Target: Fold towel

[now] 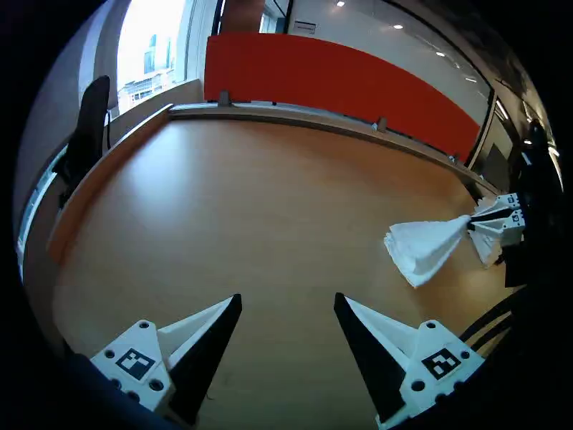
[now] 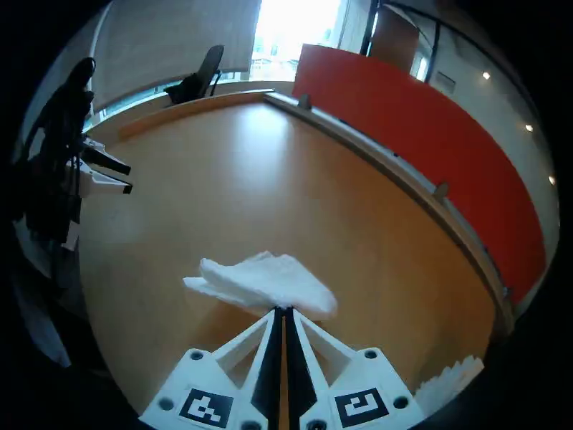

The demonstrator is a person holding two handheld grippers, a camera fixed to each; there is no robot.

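Firmly on towel (image 2: 268,283), right gripper (image 2: 284,310); left gripper (image 1: 286,297) wide apart.

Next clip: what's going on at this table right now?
A person is working with two handheld grippers over a wooden table. The right gripper is shut on a white towel, which hangs bunched from its fingers rather than lying flat. The left gripper is open and holds nothing, some way off from the towel. No fold has been made yet.

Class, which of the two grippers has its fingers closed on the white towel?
The right gripper: its fingers pinch the white towel, whereas the left gripper stands wide open, holding nothing.
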